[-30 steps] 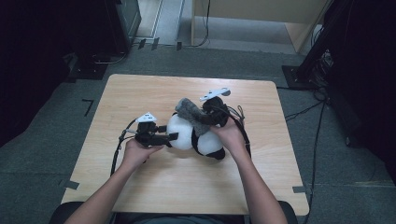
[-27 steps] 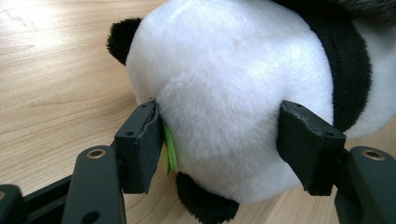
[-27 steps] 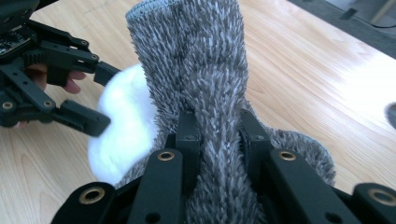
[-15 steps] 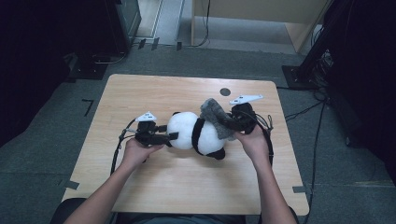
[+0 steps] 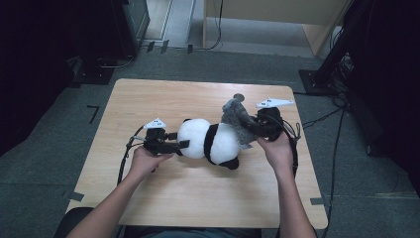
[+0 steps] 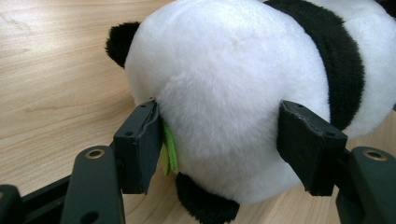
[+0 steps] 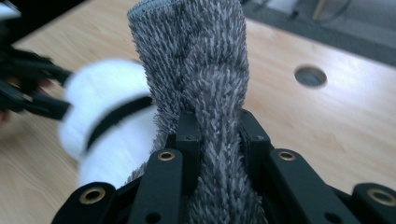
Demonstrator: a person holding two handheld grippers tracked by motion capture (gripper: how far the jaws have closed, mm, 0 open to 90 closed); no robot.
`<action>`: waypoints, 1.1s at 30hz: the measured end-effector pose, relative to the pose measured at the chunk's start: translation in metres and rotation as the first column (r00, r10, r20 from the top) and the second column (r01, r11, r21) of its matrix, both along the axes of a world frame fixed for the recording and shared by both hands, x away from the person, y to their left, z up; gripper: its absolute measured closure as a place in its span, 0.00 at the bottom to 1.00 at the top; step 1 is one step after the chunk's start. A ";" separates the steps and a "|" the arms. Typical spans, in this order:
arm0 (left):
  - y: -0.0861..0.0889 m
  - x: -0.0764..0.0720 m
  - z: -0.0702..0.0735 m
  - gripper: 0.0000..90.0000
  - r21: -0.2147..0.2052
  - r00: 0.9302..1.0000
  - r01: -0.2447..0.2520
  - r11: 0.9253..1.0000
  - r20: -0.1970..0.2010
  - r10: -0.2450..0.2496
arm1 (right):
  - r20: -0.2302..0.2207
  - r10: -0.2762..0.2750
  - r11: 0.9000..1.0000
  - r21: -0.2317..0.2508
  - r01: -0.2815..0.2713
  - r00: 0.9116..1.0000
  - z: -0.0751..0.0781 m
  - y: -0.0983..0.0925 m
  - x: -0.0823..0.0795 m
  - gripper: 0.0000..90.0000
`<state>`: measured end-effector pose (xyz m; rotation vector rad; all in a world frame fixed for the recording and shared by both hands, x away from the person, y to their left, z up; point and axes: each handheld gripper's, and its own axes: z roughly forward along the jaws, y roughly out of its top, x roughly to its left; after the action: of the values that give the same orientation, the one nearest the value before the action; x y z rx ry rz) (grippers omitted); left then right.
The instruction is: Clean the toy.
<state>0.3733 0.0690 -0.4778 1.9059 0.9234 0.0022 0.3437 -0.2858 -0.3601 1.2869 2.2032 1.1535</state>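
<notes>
**Grey cloth being pulled clear of the toy panda**

The toy panda (image 5: 210, 140) lies on its side near the middle of the wooden table (image 5: 158, 99). The left gripper (image 5: 174, 145) clamps its round white end: in the left gripper view the two black pads press into the fur on either side, jaws about half apart around the soft body (image 6: 233, 93), with a small green tag (image 6: 170, 148) just inside one pad. The right gripper (image 5: 253, 125) is nearly closed on a bunched grey fuzzy cloth (image 7: 205, 84), which stands up between its jaws and touches the panda's far end in the high view.

The step in hand looks like drawing the cloth off the panda while the left gripper anchors the toy. The next move probably calls for a firm left hold and a steady pull to the right, until the cloth's trailing edge is free of the fur.
</notes>
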 end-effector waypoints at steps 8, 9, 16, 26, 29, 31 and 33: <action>0.000 0.000 0.000 0.37 -0.006 1.000 -0.005 1.000 0.006 0.005 | 0.048 0.131 0.991 -0.011 -0.131 0.990 0.014 0.053 0.005 0.83; -0.001 0.000 0.000 0.37 -0.008 1.000 -0.006 1.000 0.005 0.006 | 0.045 0.142 0.990 -0.013 -0.142 0.989 0.013 0.058 0.006 0.83; -0.001 0.001 0.000 0.37 -0.006 1.000 0.000 1.000 0.008 0.000 | 0.006 0.223 0.974 -0.036 -0.222 0.975 -0.002 0.101 0.019 0.83; -0.002 0.000 -0.001 0.37 0.013 1.000 -0.013 1.000 0.018 0.013 | -0.112 0.294 0.953 -0.047 -0.300 0.949 -0.040 0.137 0.029 0.83; -0.003 0.000 -0.001 0.37 0.019 1.000 -0.013 1.000 0.023 0.012 | -0.126 0.297 0.954 -0.009 -0.301 0.946 -0.044 0.130 0.031 0.83; -0.003 0.000 -0.001 0.37 0.029 1.000 -0.012 1.000 0.029 0.011 | -0.121 0.288 0.956 -0.023 -0.292 0.950 -0.042 0.127 0.030 0.83; -0.003 0.000 0.000 0.37 0.031 1.000 -0.010 0.999 0.026 0.010 | -0.113 0.274 0.959 -0.044 -0.281 0.955 -0.040 0.122 0.029 0.83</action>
<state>0.3732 0.0658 -0.4782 1.9258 0.9206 0.0469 0.3722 -0.1635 -0.3998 1.0603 2.5399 1.1289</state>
